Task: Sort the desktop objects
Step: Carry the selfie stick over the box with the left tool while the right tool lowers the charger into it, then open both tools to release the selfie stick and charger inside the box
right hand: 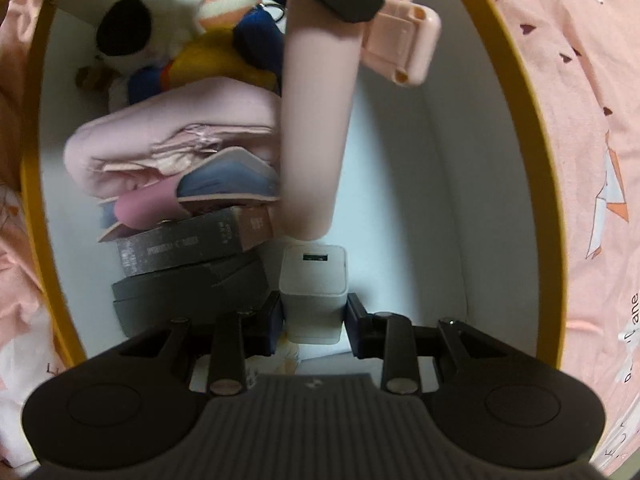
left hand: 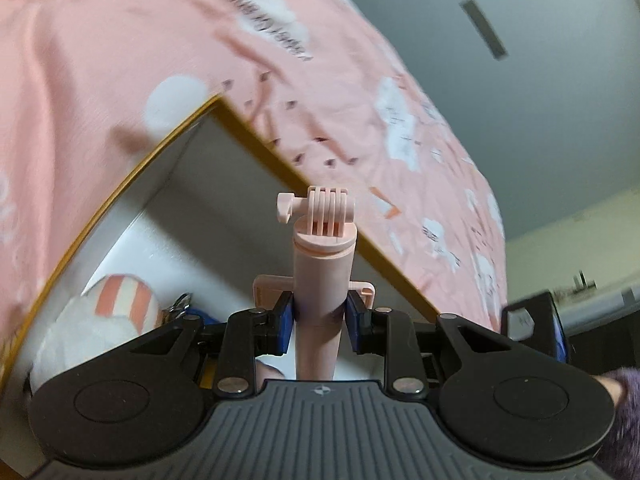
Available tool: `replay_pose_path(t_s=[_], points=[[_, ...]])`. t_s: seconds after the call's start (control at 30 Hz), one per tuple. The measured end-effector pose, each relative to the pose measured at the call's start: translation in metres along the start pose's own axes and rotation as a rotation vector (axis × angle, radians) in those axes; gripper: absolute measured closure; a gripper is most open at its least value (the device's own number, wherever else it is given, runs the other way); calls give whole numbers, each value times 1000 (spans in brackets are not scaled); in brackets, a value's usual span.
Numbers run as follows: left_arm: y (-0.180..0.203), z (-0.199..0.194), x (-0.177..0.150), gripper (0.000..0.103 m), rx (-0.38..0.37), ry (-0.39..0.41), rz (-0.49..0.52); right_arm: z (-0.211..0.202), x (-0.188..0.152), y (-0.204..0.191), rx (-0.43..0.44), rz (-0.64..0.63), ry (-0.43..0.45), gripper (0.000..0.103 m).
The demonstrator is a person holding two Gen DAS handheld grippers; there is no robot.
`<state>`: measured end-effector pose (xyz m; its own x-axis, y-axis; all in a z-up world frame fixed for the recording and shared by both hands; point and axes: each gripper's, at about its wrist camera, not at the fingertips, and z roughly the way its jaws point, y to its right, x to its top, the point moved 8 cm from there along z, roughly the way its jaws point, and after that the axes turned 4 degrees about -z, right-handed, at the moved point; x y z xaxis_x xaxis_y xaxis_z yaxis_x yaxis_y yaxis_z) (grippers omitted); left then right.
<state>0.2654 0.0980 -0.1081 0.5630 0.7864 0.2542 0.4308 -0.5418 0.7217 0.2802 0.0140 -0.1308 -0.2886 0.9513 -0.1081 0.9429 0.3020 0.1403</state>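
Matt pink plastic selfie stick [left hand: 322, 280], smooth white plastic charger [right hand: 313, 280], printed pink cloth [left hand: 120, 40].

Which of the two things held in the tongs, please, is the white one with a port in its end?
The square charger block in the right tongs; the left tongs hold a long pink selfie stick.

Selfie stick [left hand: 322, 276]: pale pink, smooth cylindrical handle, ridged hinge mount and thumbscrew at the tip, folded phone clamp on its side; slanting down into the box [right hand: 516, 128], lower end just above the charger
USB charger [right hand: 314, 286]: white cube, one port facing the camera; upright, low inside the box
Box: white interior, mustard-yellow rim; partly filled with plush toys, books, pouches
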Motion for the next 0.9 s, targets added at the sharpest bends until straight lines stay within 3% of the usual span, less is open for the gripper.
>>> replay_pose_path(t_s=[0.23, 0.43, 0.57, 0.73, 0.9], points=[[-24, 17, 1, 72, 12, 0, -155, 4, -8, -3, 24, 30, 43, 66], [-30, 22, 0, 72, 35, 8, -177, -7, -18, -4, 14, -8, 84, 63], [-40, 25, 0, 72, 56, 2, -208, -22, -18, -2, 33, 28, 167, 63], [-40, 26, 0, 73, 68, -9, -169, -27, -11, -10, 45, 35, 252, 64], [-42, 19, 4, 72, 56, 0, -162, -15, -12, -14, 16, 23, 249, 65]])
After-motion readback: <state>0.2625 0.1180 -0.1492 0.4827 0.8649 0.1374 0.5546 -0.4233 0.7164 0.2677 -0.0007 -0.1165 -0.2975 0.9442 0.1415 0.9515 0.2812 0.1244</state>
